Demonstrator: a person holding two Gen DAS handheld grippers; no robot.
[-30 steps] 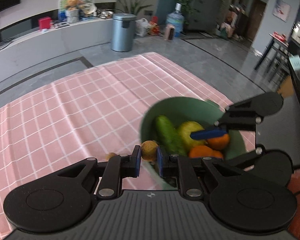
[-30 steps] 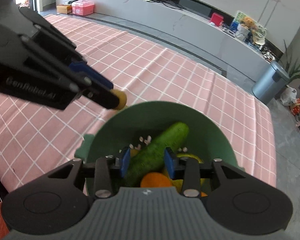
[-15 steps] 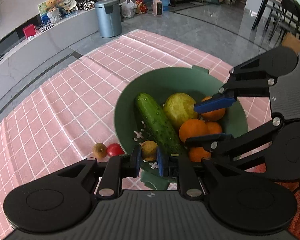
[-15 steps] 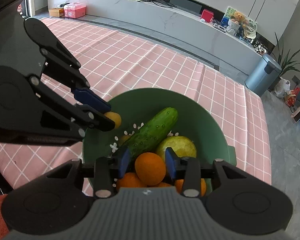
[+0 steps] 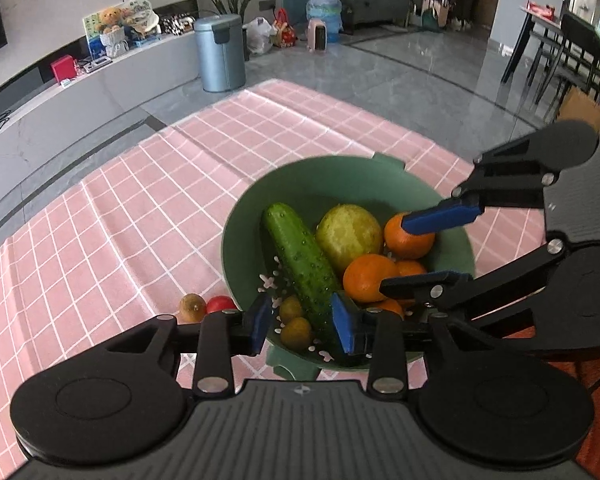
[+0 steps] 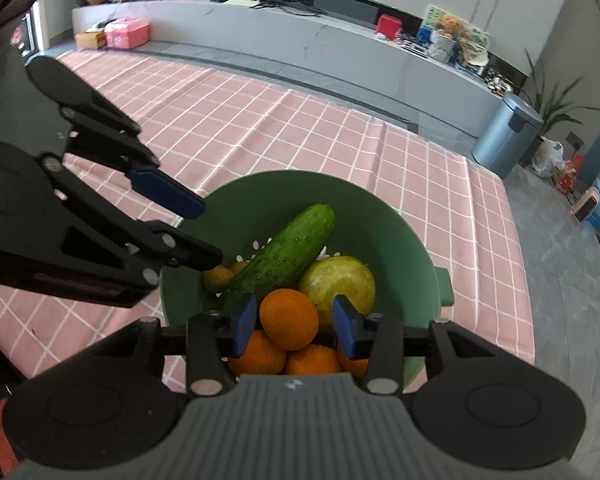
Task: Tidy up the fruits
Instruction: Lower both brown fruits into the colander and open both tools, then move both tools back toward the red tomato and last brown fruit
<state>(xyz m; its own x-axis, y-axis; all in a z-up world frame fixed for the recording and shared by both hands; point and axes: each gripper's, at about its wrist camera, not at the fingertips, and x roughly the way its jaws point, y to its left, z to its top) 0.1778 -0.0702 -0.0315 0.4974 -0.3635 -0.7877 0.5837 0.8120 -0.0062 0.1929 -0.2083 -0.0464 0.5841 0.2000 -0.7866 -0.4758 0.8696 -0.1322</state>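
Observation:
A green bowl (image 5: 340, 180) (image 6: 380, 216) on the pink checked cloth holds a cucumber (image 5: 300, 256) (image 6: 284, 252), a yellow-green round fruit (image 5: 348, 232) (image 6: 340, 280), several oranges (image 5: 368, 276) (image 6: 288, 318) and two small yellow fruits (image 5: 296, 332) (image 6: 218, 278). My left gripper (image 5: 302, 324) is open and empty just above the small yellow fruits at the bowl's near rim. My right gripper (image 6: 294, 324) is open over the oranges, its jaws on either side of the top one without closing on it.
A small brown fruit (image 5: 192, 308) and a red cherry tomato (image 5: 220, 304) lie on the cloth just left of the bowl. The table's edge runs close behind and right of the bowl. A grey bin (image 5: 220, 56) stands on the floor beyond.
My left gripper opened and the small yellow fruit it held now lies in the bowl. Both grippers rose slightly; the right one stays open over the oranges.

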